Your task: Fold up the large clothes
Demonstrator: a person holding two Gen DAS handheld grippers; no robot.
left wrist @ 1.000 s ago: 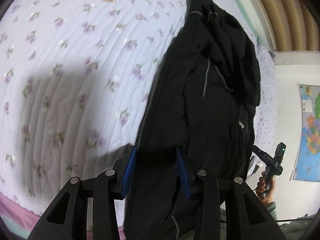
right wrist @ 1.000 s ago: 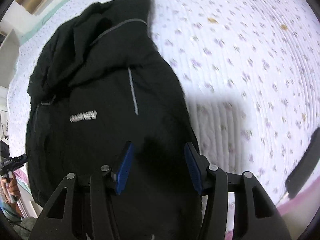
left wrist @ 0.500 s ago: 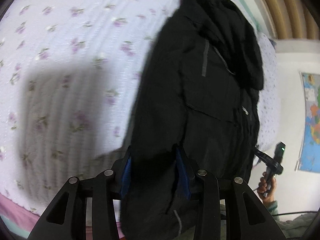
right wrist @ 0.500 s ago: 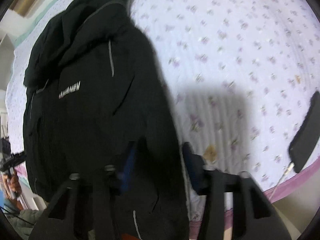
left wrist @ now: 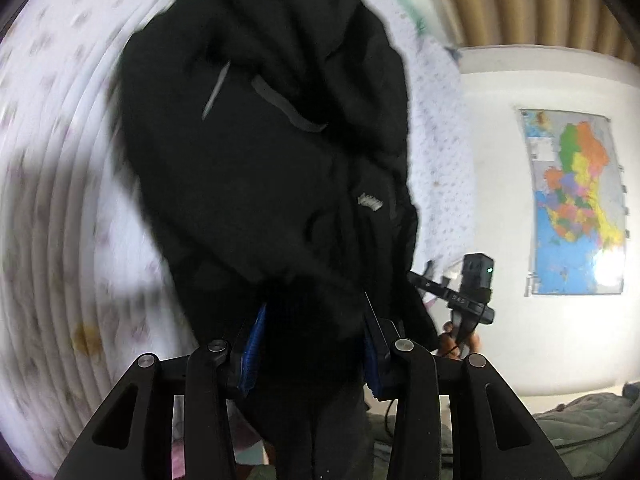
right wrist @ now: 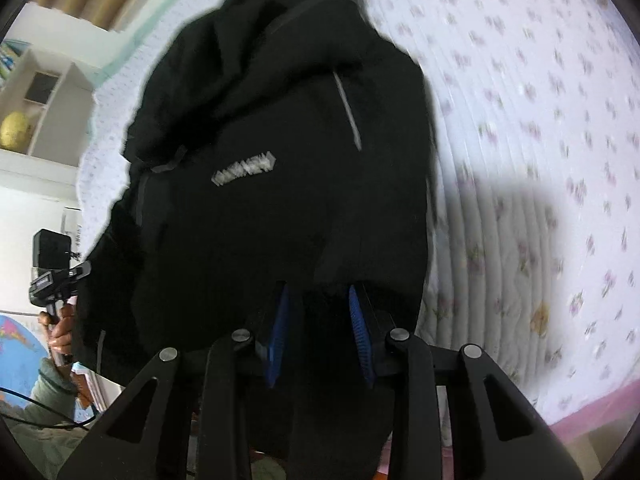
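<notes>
A black jacket (left wrist: 256, 168) with a white chest logo (right wrist: 244, 168) lies on the flowered quilt, its hood end far from me. My left gripper (left wrist: 312, 340) is shut on one side of its near hem, with bunched black fabric filling the gap between the blue pads (left wrist: 252, 344). My right gripper (right wrist: 320, 320) is shut on the hem's other side, its blue pads (right wrist: 360, 332) close together on a fold. Both hold the near edge raised off the bed. A person's hand (left wrist: 456, 340) grips the right tool's handle, seen past the jacket's edge.
The white quilt (right wrist: 540, 128) with purple flowers spreads around the jacket, with a pink bed edge (right wrist: 592, 408) near me. A wall map (left wrist: 576, 204) hangs to the right. A white shelf (right wrist: 40, 112) holds a yellow ball. Grey-green cloth (left wrist: 580, 420) lies low down.
The right jaws have narrowed onto the hem. Both grippers have raised the near edge and carried it toward the hood end, and both views have tilted up toward the wall.
</notes>
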